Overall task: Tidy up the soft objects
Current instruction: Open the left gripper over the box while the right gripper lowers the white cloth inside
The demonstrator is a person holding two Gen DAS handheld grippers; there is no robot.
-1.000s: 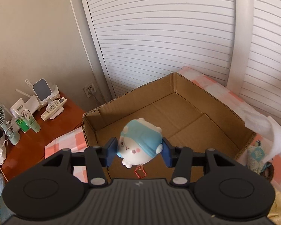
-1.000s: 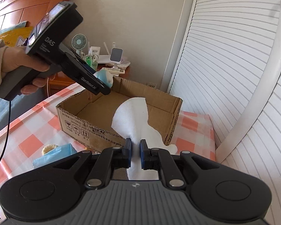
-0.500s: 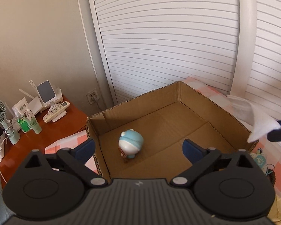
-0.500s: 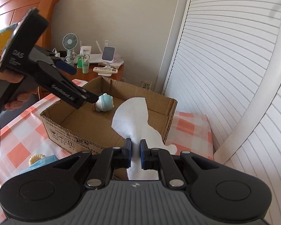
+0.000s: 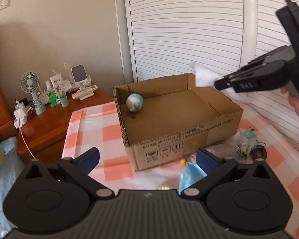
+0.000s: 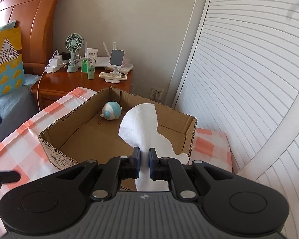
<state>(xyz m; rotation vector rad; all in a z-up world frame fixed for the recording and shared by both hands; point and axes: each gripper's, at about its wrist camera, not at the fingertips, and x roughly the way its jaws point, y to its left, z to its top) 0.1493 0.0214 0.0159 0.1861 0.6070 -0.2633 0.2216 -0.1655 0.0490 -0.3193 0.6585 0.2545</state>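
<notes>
The plush (image 5: 134, 102) sits dropped in the box's (image 5: 189, 137) far-left corner, left tongs (image 5: 147, 159) wide and empty, right tongs (image 6: 144, 164) pinching the cloth (image 6: 138, 123) over it, likely next in.

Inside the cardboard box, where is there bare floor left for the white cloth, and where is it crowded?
The cardboard box floor is bare from the near wall to the right corner. Only the blue plush toy sits in the far left corner. In front of the box, small soft items crowd the checked cover.

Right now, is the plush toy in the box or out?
In. The blue-and-white plush toy lies on the floor of the cardboard box, near its far corner, touching neither gripper; the right wrist view shows the same.
</notes>
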